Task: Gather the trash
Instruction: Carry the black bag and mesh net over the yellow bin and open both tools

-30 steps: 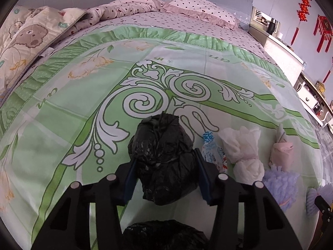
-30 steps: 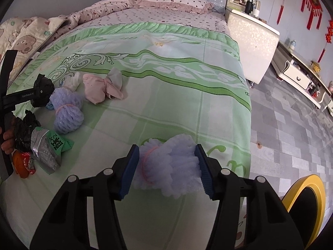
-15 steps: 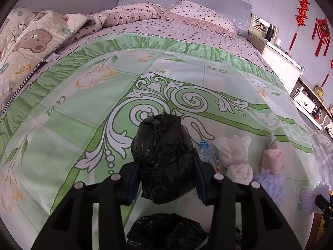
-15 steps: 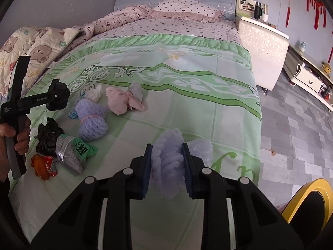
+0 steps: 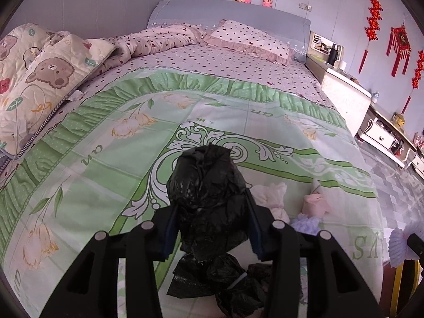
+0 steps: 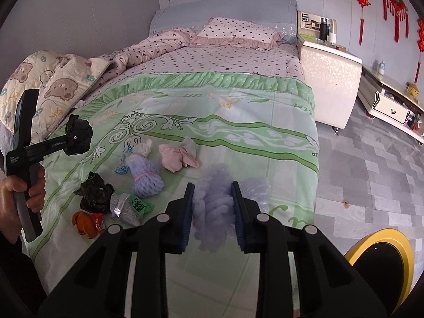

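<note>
My left gripper is shut on a crumpled black plastic bag and holds it above the green bedspread; it also shows in the right wrist view. My right gripper is shut on a lilac foam net, lifted above the bed's near edge. On the bed lie another black bag, a second lilac foam net, a pink tissue wad, a white tissue wad, a silver-green wrapper and an orange-red wrapper.
A yellow-rimmed bin stands on the grey floor at the lower right. A white nightstand is beside the bed. A bear-print quilt and spotted pillow lie at the far end.
My right gripper closed on the lilac foam net and lifted it. My left gripper rose higher with the black bag.
</note>
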A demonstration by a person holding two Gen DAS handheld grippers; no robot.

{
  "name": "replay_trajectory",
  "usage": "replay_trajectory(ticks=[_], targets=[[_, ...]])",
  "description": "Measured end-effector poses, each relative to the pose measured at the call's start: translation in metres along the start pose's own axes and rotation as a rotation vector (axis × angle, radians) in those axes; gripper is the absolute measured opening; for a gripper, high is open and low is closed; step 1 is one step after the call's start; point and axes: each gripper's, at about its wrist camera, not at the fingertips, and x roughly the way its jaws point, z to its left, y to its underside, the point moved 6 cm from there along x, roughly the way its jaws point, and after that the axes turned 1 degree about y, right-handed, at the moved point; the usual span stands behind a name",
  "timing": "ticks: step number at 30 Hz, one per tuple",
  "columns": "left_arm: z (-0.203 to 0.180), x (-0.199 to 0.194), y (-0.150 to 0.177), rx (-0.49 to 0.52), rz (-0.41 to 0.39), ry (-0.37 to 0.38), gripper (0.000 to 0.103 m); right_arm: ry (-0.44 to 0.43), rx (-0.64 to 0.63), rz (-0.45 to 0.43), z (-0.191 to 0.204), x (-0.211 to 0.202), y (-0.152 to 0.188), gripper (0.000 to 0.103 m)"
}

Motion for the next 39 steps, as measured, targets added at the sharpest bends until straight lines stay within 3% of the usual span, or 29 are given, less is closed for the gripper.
replay_trajectory(ticks=[9,19,39], targets=[[-0.033,-0.055,0.002,0.034,-0.055,0.050,0.042,0.005,-0.004,-0.061,-0.005,-0.060,-0.011,0.026],[-0.086,-0.091,0.015,0.083,-0.064,0.137,0.042,0.036,0.012,-0.105,-0.031,-0.114,-0.003,0.026],[-0.222,-0.131,0.044,0.223,-0.052,0.340,0.042,0.120,0.145,-0.160,-0.123,-0.183,0.026,0.027]])
